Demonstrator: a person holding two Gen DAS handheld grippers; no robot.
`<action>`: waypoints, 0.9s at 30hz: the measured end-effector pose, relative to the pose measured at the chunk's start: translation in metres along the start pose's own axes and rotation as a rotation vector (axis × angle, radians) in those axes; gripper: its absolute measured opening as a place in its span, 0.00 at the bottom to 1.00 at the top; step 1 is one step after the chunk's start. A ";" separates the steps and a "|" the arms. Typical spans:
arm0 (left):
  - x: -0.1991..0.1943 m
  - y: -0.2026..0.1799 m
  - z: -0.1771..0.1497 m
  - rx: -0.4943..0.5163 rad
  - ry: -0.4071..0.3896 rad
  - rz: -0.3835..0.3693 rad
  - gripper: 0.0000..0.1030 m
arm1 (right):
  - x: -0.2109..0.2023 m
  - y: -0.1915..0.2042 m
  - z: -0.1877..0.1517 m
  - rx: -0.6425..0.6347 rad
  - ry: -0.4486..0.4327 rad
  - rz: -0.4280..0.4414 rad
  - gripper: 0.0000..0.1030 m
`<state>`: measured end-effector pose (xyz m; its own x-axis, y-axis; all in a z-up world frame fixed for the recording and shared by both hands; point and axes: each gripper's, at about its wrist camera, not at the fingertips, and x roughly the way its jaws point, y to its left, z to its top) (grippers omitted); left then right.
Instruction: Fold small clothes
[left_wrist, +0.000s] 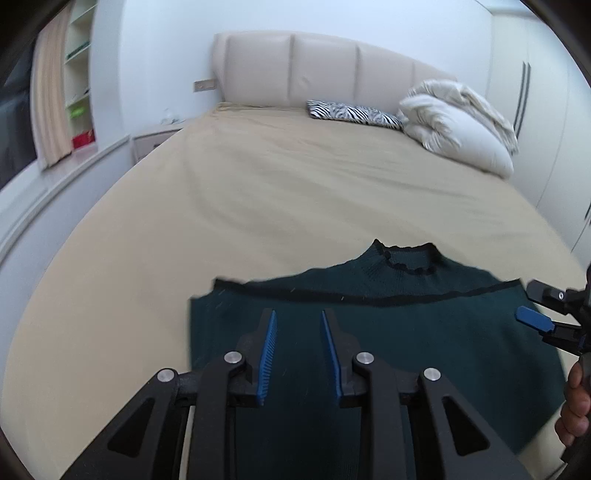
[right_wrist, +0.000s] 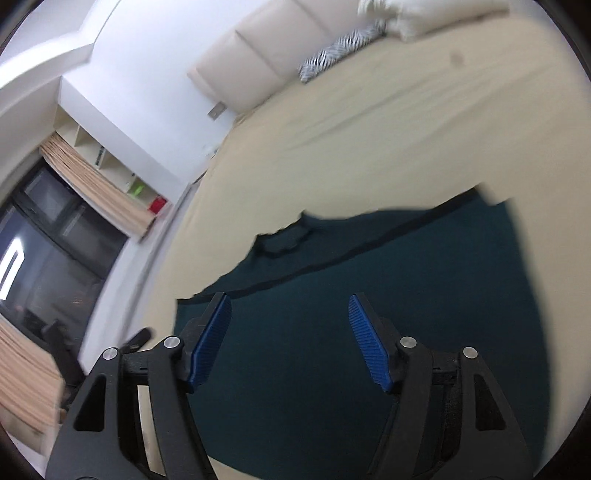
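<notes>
Ahead of the gripper, a wide bed in a beige sheet (left_wrist: 258, 192) is stretching toward a padded cream headboard (left_wrist: 325, 70) against white walls. To its left, peach curtains (left_wrist: 51, 99) are hanging beside a dark window (right_wrist: 48, 236) and open white shelves (left_wrist: 79, 74).

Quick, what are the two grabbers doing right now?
Left gripper: open, empty, above the sweater.
Right gripper: open wide, empty, above the sweater.

Both wrist views look low across the sweater (left_wrist: 369, 332) toward the headboard (left_wrist: 325, 70).
</notes>
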<state>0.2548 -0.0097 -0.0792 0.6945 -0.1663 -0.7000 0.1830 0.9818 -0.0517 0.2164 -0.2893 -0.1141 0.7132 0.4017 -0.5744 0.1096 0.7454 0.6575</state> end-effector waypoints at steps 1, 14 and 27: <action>0.010 -0.004 0.002 0.012 0.013 0.001 0.27 | 0.015 -0.003 0.002 0.040 0.025 0.025 0.63; 0.066 0.055 -0.018 -0.217 0.076 -0.097 0.31 | 0.068 -0.087 0.038 0.240 -0.028 0.081 0.38; 0.025 0.028 -0.031 -0.118 0.094 -0.026 0.32 | -0.036 -0.063 0.032 -0.006 -0.231 -0.211 0.57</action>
<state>0.2560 0.0162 -0.1201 0.6215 -0.1877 -0.7606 0.1132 0.9822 -0.1499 0.2058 -0.3673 -0.1193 0.8137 0.1069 -0.5714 0.2684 0.8028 0.5324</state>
